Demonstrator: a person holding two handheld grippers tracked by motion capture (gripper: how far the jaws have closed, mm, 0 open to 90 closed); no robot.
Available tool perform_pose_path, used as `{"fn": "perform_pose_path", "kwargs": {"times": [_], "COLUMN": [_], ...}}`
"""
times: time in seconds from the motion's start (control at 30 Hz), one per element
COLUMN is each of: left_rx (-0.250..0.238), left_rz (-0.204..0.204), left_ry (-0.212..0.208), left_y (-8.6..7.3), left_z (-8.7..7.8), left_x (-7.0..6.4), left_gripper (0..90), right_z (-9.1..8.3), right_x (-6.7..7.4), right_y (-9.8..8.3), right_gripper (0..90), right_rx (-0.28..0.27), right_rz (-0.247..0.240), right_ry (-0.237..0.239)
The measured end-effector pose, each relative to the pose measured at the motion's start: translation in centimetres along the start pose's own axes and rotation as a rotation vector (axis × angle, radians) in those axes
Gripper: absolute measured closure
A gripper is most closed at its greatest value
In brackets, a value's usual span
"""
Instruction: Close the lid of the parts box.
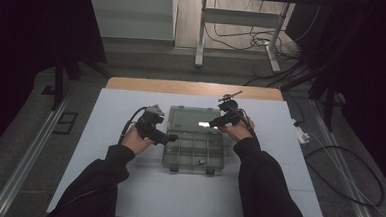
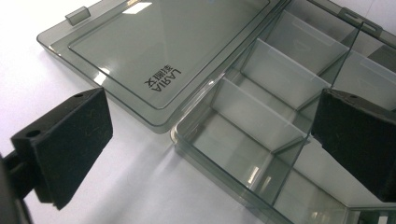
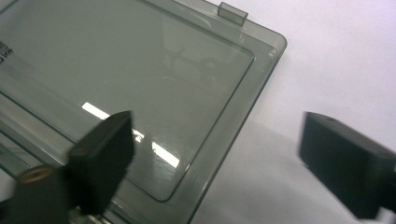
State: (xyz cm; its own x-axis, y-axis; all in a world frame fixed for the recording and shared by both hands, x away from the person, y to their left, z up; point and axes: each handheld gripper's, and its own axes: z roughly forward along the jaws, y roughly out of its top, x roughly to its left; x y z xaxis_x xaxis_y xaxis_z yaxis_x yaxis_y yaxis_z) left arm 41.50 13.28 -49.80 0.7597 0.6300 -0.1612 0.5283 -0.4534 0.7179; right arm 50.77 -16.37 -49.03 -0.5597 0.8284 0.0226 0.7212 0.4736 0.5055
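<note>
Open compartment box lying between the two grippers on the table

The clear smoke-grey plastic compartment box [image 1: 194, 148] is lying on the white rectangular table sheet [image 1: 102, 184] between the left gripper [image 1: 172, 137] and the right gripper [image 1: 211, 123], its flat clear hinged lid [image 1: 193, 117] lying open beyond the tray. The left gripper is sitting at the tray's left edge, one jaw over the sheet and the other over the compartments. The right gripper is straddling the lid's right corner, one jaw over the lid, the other over the sheet. A small dark object [image 1: 200, 162] is lying in a near compartment, nearer the person than both grippers.
</note>
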Motion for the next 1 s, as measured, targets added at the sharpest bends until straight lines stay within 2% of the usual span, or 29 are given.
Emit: {"fn": "perform_pose_path", "kwargs": {"times": [0.1, 0.13, 0.2, 0.3, 0.5, 0.53, 0.63, 0.77, 1.0], "left_rx": [0.001, 0.001, 0.002, 0.003, 0.003, 0.002, 0.003, 0.005, 0.009], "left_rz": [-0.002, -0.002, -0.002, -0.002, -0.002, -0.001, -0.001, 0.0, 0.0], "left_ry": [0.001, 0.003, 0.004, 0.003, 0.004, 0.005, 0.005, 0.008, 0.011], "left_y": [0.0, 0.0, 0.0, -0.1, -0.1, -0.1, -0.1, -0.1, 0.0], "left_z": [0.0, 0.0, -0.1, 0.0, -0.1, -0.1, -0.1, -0.2, -0.3], "left_x": [0.1, 0.1, 0.1, 0.1, 0.1, 0.1, 0.1, 0.2, 0.2], "left_gripper": [0.0, 0.0, 0.0, 0.0, 0.0, 0.0, 0.0, 0.0, 0.0], "right_z": [-0.2, -0.2, -0.2, -0.2, -0.1, -0.1, 0.1, 0.3, 0.4], "right_x": [-0.1, -0.1, -0.1, -0.1, -0.1, -0.1, -0.1, -0.1, 0.1], "right_y": [0.1, 0.1, 0.1, 0.1, 0.3, 0.4, 0.5, 0.7, 1.3], "right_gripper": [32.4, 32.4, 42.2, 52.0, 67.6, 70.8, 76.7, 78.9, 83.9], "right_rx": [0.012, 0.012, 0.012, 0.027, 0.022, 0.026, 0.039, 0.047, 0.068], "right_rz": [0.001, 0.001, 0.003, 0.001, 0.023, 0.02, 0.042, 0.077, 0.2], "right_ry": [0.0, 0.0, -0.001, -0.009, -0.02, -0.036, -0.067, -0.084, -0.111]}}
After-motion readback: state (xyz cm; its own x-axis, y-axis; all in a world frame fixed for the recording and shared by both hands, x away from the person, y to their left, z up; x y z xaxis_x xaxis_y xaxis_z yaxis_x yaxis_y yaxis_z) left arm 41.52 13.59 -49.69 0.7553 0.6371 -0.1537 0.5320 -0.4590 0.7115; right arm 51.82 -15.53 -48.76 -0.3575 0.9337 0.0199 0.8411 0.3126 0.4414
